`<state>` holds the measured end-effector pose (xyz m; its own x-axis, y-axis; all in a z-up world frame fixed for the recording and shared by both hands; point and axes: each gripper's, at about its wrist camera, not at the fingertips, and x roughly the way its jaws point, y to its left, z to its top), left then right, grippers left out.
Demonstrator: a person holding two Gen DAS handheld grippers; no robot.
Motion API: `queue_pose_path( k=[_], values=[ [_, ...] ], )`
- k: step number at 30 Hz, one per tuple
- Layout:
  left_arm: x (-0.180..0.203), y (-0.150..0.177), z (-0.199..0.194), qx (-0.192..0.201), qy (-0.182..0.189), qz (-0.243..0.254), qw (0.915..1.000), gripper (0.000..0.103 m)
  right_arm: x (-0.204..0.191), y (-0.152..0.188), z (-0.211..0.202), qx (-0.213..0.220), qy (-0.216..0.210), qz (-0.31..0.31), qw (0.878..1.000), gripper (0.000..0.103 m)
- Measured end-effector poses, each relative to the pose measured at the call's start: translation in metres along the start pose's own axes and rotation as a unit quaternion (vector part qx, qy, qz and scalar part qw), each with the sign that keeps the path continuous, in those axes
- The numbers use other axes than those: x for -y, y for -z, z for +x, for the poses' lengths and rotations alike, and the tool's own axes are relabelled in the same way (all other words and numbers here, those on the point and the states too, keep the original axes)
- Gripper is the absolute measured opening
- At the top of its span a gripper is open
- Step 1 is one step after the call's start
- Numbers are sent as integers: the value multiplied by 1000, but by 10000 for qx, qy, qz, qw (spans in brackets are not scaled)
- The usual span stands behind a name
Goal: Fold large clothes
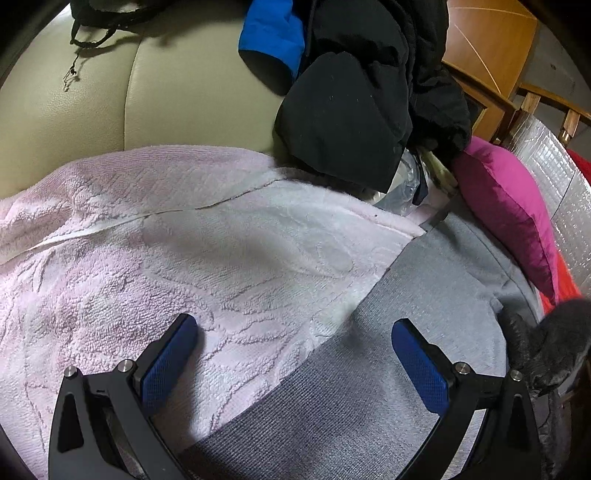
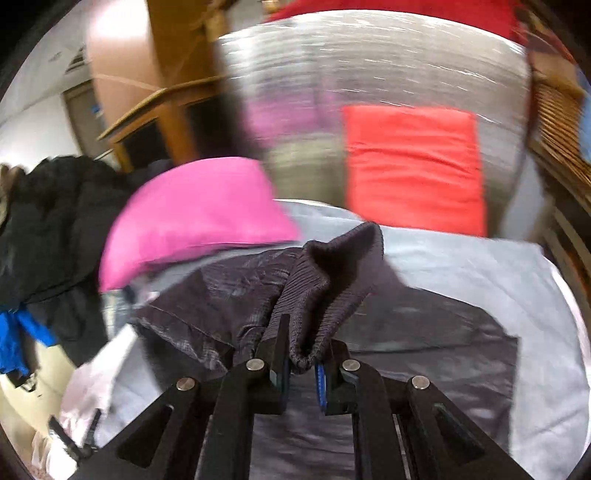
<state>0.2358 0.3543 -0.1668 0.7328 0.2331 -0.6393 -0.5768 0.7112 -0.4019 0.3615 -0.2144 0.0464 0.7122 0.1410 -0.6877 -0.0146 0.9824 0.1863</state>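
Note:
My right gripper (image 2: 301, 354) is shut on the ribbed cuff (image 2: 325, 280) of a dark grey jacket (image 2: 229, 295), which trails over a pale grey sheet (image 2: 480, 266). The view is motion-blurred. A bit of the same dark ribbed cloth (image 1: 546, 343) shows at the right edge of the left wrist view. My left gripper (image 1: 295, 332) is open and empty, hovering over a pale pink towel (image 1: 166, 240) and a grey knit cloth (image 1: 388, 350) that lie side by side.
A black coat (image 1: 362, 110) with blue lining (image 1: 273, 33) is heaped on the beige sofa (image 1: 92, 110). A magenta cushion (image 1: 509, 206), a red cushion (image 2: 413, 166), silver padding (image 2: 369, 55) and wooden furniture (image 1: 491, 44) lie behind.

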Motion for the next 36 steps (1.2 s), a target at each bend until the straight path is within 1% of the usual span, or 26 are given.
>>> queue_pose_path(
  k=[2,5,7,11,14,19,20,21,22,23,24,25,26,28,29,30,31,33,34,36],
  values=[
    [4,0,3,-18,-47,33,10000,103,34,7,3,-51,182,84,9998,11],
    [8,-1,6,-39,-102,71,9999,103,78,19,4,-154,347,175,9991,11],
    [10,-2,9,-58,-148,103,9998,103,97,27,9,-254,425,191,9986,11],
    [15,-3,14,-102,-240,167,9995,103,122,46,23,-429,452,290,9976,11],
    [22,-6,21,-212,-405,281,9986,103,130,59,29,-533,445,269,9972,11],
    [52,-20,26,-678,-1028,711,9898,103,140,67,28,-504,188,381,9978,11],
    [58,-23,19,-640,-982,669,9908,103,140,65,23,-468,100,370,9982,11],
    [66,-26,9,-573,-811,581,9934,103,139,63,17,-418,-16,384,9984,11],
    [79,-29,-3,-502,-524,473,9962,103,138,61,13,-374,-82,384,9985,11],
    [99,-32,-17,-499,-175,395,9978,103,136,58,6,-300,-178,378,9987,11],
    [118,-31,-28,-572,234,326,9976,103,133,54,1,-239,-266,376,9987,11],
    [139,-27,-36,-688,677,265,9950,103,131,51,-3,-198,-324,367,9986,11],
    [157,-22,-40,-820,983,246,9915,103,128,48,-6,-163,-365,353,9986,11],
    [203,0,-39,-1336,1740,232,9754,103,123,43,-15,-79,-461,310,9984,11],
    [218,9,-34,-1543,1928,216,9688,103,121,40,-19,-36,-496,287,9983,11],
    [237,22,-26,-1798,2069,155,9616,103,120,39,-21,-10,-515,277,9983,11],
    [250,31,-18,-1924,2108,84,9584,103,120,37,-25,23,-537,267,9982,11],
    [268,44,-4,-2064,2027,19,9572,103,122,34,-32,73,-552,250,9981,11],
    [277,50,9,-2201,1954,-58,9557,103,123,34,-35,90,-555,244,9981,11],
    [285,57,26,-2354,1779,-139,9554,103,126,33,-42,121,-554,199,9982,11]
  ],
)
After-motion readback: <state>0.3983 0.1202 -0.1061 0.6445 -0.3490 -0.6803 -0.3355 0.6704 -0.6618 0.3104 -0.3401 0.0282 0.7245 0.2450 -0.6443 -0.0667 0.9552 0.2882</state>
